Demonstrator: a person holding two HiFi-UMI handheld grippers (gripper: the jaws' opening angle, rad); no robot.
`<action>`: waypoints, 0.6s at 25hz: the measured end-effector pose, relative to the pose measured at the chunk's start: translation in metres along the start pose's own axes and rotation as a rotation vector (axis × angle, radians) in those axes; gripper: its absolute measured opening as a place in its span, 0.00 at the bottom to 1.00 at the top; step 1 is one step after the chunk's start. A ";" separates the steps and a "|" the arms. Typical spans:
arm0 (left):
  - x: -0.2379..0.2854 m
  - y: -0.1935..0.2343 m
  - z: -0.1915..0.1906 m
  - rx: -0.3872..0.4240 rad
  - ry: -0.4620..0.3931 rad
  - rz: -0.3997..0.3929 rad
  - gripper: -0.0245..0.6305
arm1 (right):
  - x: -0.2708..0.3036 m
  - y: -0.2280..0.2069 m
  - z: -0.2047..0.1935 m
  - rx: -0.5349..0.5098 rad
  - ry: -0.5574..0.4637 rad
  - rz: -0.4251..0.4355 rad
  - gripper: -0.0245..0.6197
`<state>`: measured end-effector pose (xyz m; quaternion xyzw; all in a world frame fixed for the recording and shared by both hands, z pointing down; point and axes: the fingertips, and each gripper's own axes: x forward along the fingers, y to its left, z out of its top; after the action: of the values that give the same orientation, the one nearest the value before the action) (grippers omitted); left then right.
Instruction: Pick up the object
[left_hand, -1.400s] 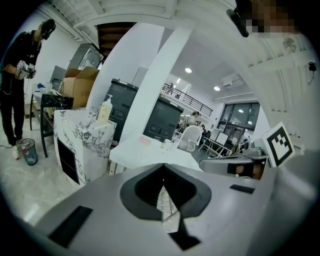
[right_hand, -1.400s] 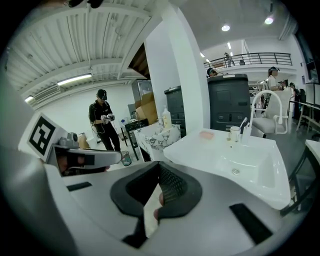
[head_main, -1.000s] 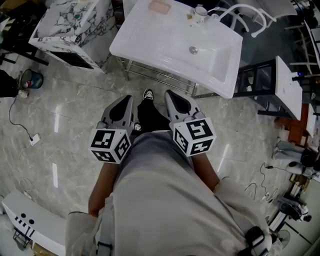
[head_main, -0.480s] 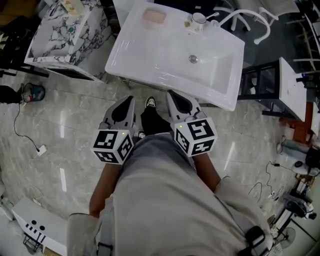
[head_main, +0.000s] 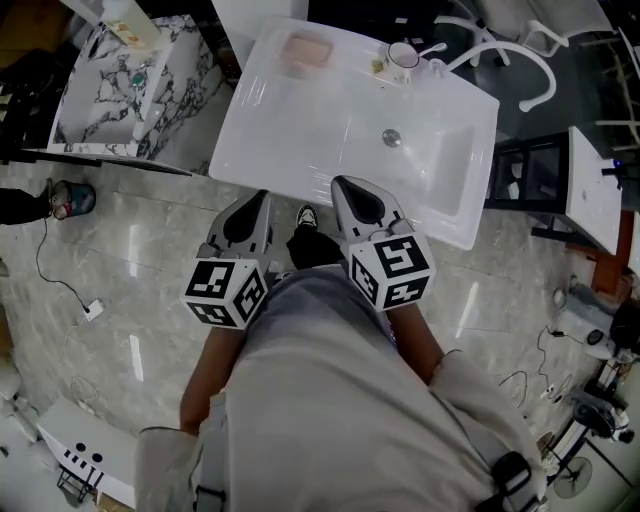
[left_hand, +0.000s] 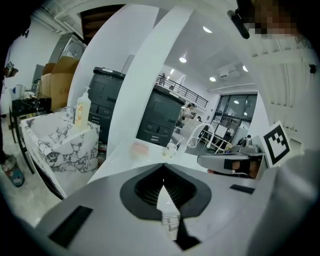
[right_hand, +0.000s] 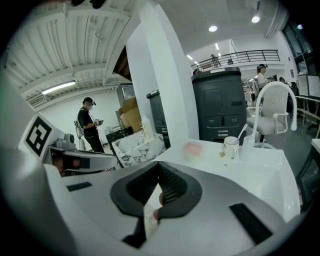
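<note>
Grey marble-look floor (head_main: 120, 260) is spreading wide and open at the left, with only a thin cable (head_main: 55, 265) trailing across it. A white sink (head_main: 260, 130) is standing far of the person, and its near edge is running just beyond both tool tips. To the sink's left a marbled cabinet (head_main: 100, 110) is leaving a narrow gap of floor beside it; a white chair (head_main: 510, 50) is crowding the far right.

The left tool (head_main: 262, 195) is hanging over the floor just short of the sink's near rim, its jaws clenched tip to tip on nothing. The right tool (head_main: 340, 183) is reaching level with that rim, jaws likewise pressed together and gripping nothing.

The pink bar (head_main: 305, 54) is lying on the sink's far left ledge, well apart from both tools. A cup (head_main: 403, 55) is standing on the far ledge to its right, holding a toothbrush (right_hand: 240, 134). The drain (head_main: 391, 137) is sitting in the bowl. A bottle (head_main: 128, 25) is standing on the cabinet top.
</note>
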<state>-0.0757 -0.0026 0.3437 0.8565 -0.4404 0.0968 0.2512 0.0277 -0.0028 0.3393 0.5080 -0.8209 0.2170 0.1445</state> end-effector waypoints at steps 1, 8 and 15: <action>0.005 0.001 0.003 0.000 -0.001 -0.001 0.04 | 0.004 -0.004 0.003 0.000 -0.001 0.002 0.05; 0.036 0.007 0.018 0.004 -0.001 0.002 0.04 | 0.029 -0.031 0.019 -0.005 -0.009 0.016 0.05; 0.060 0.011 0.029 0.006 -0.005 0.008 0.04 | 0.044 -0.052 0.028 -0.026 -0.006 0.026 0.05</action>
<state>-0.0501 -0.0651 0.3462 0.8555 -0.4444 0.0970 0.2474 0.0549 -0.0712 0.3459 0.4960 -0.8306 0.2069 0.1458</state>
